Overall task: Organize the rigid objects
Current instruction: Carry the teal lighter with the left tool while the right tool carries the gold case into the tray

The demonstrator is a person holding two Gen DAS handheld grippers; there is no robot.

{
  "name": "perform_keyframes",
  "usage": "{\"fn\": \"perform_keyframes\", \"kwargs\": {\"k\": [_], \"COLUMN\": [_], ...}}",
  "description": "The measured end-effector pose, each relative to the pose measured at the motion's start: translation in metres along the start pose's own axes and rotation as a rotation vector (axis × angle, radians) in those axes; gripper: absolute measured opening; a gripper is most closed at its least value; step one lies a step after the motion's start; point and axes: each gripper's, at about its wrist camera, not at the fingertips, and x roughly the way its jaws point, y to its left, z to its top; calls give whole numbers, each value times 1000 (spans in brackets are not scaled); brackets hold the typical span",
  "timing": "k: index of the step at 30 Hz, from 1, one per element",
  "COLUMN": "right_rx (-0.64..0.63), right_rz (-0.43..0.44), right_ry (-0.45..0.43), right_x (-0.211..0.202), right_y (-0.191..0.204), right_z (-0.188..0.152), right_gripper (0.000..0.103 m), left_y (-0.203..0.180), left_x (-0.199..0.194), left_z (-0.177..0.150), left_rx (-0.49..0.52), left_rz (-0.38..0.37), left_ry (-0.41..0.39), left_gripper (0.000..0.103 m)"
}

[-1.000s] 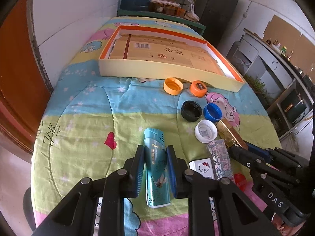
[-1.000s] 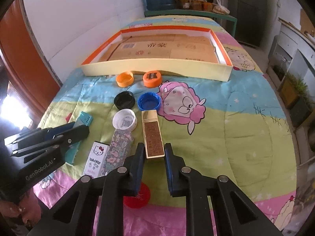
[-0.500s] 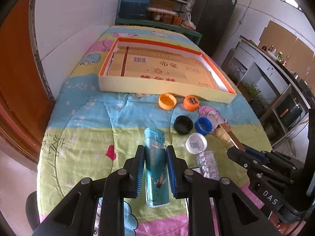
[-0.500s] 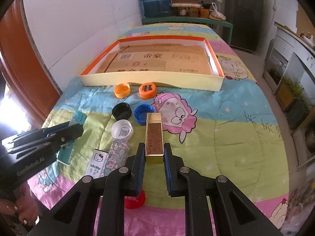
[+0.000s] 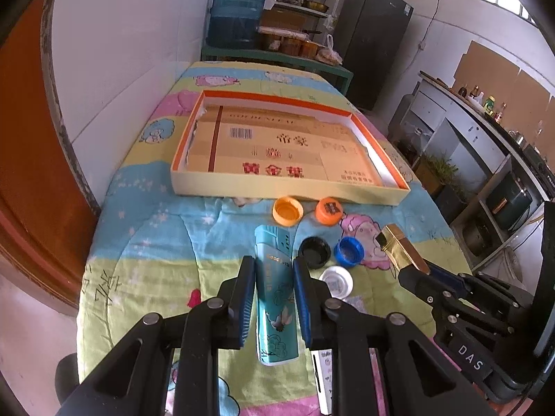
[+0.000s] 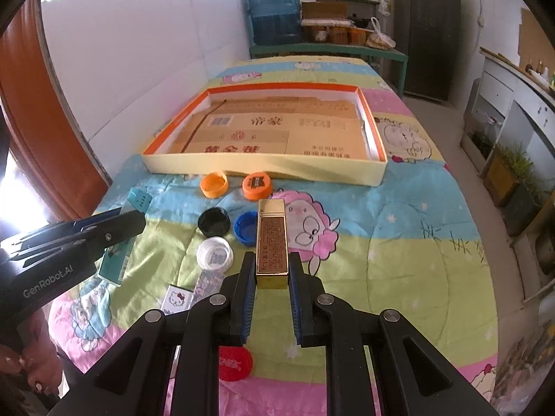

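My left gripper (image 5: 272, 267) is shut on a teal box (image 5: 276, 312), which hangs above the cartoon-print cloth. In the right wrist view the same teal box (image 6: 116, 265) pokes out of the left gripper (image 6: 137, 220) at the left. My right gripper (image 6: 272, 263) is shut on a gold box (image 6: 272, 235) with a brown label, also held off the cloth. The left wrist view has the gold box (image 5: 399, 248) sticking out of the right gripper (image 5: 409, 274). A shallow orange-rimmed tray (image 5: 277, 187) lined with cardboard lies beyond both.
Orange caps (image 6: 214, 184) (image 6: 257, 185), a black cap (image 6: 214, 222), a blue cap (image 6: 245, 228) and a white cap (image 6: 214, 253) lie between grippers and tray (image 6: 263, 170). A Hello Kitty box (image 6: 177, 299), a floral box (image 6: 205, 284) and a red cap (image 6: 235, 362) lie near me.
Both grippers have risen with their boxes, the teal one and the gold one coming up off the cloth. The tray and the caps have stayed put.
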Motion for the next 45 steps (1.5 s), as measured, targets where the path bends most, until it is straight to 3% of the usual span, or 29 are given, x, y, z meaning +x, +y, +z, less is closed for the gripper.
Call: {"fn": "perform_keyframes", "kwargs": {"k": [17,45], "right_rx": [7,-6], "right_rz": [-51,-92], "right_ry": [-113,-158], "right_x": [-7,23], "right_y": [-7,-25], "right_z": [46,109], "right_gripper": [18,18], "left_y": [-3,0], "left_x": [1,40], "left_z": [38,107], "left_rx": [36,42], "left_rz": [84,125], "left_ry": [-94,-137], "left_gripper": [22,22]}}
